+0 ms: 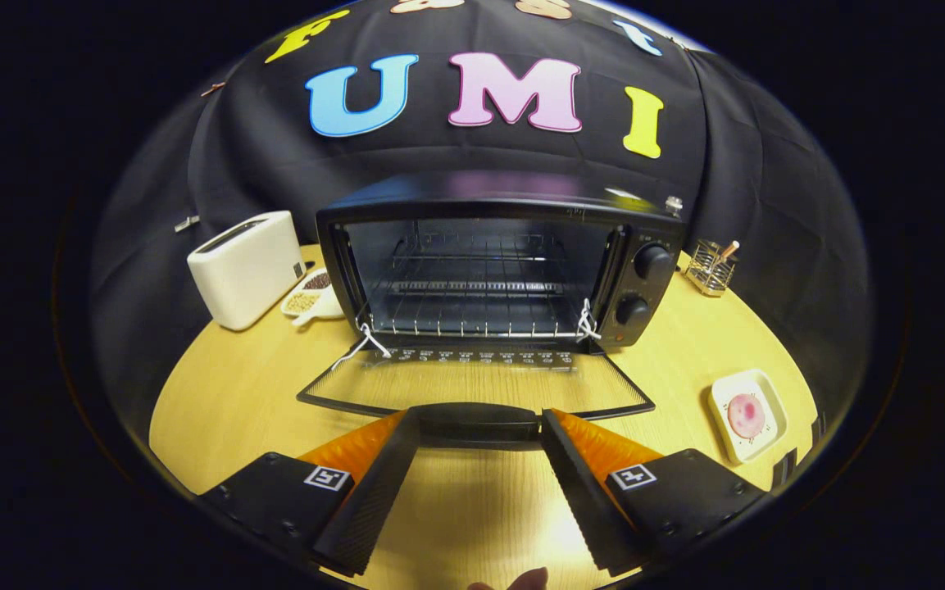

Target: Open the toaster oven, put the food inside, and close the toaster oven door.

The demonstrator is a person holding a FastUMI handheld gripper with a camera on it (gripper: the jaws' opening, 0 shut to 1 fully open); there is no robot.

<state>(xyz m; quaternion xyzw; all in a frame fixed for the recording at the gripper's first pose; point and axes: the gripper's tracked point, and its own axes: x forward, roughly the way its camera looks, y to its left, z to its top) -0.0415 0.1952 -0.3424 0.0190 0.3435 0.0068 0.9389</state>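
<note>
We take the toaster oven [505,262] as our landmark. Its glass door [472,385] lies folded down flat in front of the cavity, so we judge the opening step done. The wire rack [472,307] inside sits bare, so the food is not yet in.

Our gripper [479,426] hangs just in front of the lowered door, at the door's dark handle [479,422]. The fingers are spread wide, one at each end of the handle; we cannot tell whether the tips touch it, and they are not squeezing it. They hold nothing.

The food [746,415], a round pink piece, lies on a small pale plate [767,393] on the wooden table [226,410], in front of the oven and well off to its right, past the side with the two knobs [640,287]. To the oven's left stand a white slot toaster [247,266] and a small dish [308,297] of what look like beans. Behind its right corner stands a wire holder [710,266].

We judge ourselves between steps: door open, pickup still to come. The next move calls for backing off the handle, swinging right to the plate, and narrowing the fingers onto the pink piece with a light grip, since it looks soft. Then we must carry it over the lowered door without knocking it, and set it on the rack.
</note>
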